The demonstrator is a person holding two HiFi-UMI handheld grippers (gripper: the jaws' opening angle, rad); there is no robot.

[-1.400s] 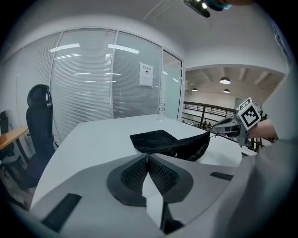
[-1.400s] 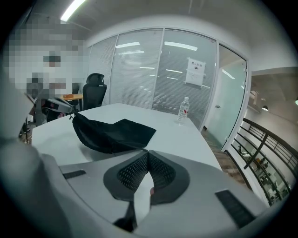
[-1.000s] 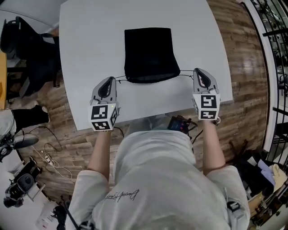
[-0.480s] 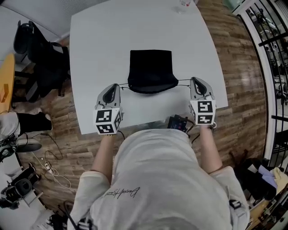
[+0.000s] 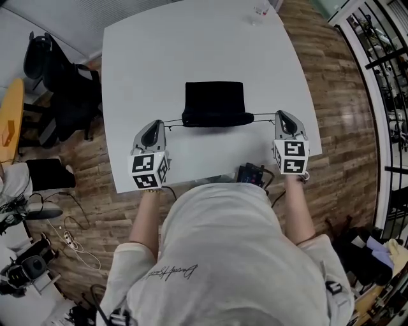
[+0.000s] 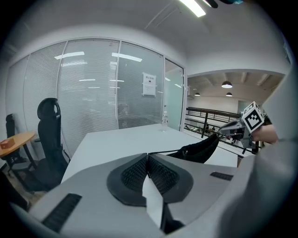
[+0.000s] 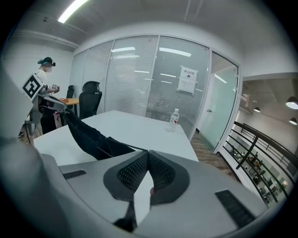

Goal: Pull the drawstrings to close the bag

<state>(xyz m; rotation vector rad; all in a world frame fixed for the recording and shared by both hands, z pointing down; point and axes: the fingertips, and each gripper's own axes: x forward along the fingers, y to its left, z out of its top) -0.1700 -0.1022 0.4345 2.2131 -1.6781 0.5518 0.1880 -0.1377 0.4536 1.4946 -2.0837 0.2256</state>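
Note:
A black drawstring bag (image 5: 215, 102) lies on the white table (image 5: 191, 44), its gathered mouth toward me. Thin black cords run from the mouth to both sides. My left gripper (image 5: 155, 123) is shut on the left drawstring (image 5: 172, 123), which stretches taut to the bag (image 6: 200, 148) in the left gripper view. My right gripper (image 5: 281, 116) is shut on the right drawstring (image 5: 264, 115). In the right gripper view the bag (image 7: 91, 137) hangs lifted, with the cord (image 7: 128, 148) running into the closed pads. Both grippers (image 6: 148, 156) (image 7: 149, 152) are held wide apart, level with the bag's mouth.
A clear water bottle (image 5: 260, 9) stands at the table's far edge (image 7: 173, 120). A black office chair (image 5: 54, 76) is left of the table. A small black device (image 5: 254, 173) sits by the near edge. Cables and gear lie on the wooden floor (image 5: 70, 223) at left; a railing (image 5: 382, 57) runs on the right.
The bag's mouth has narrowed and bunched as both cords drew tight. Both grippers have risen a little while staying shut on the cords. The head camera's aim has shifted, so the table sits lower in view.

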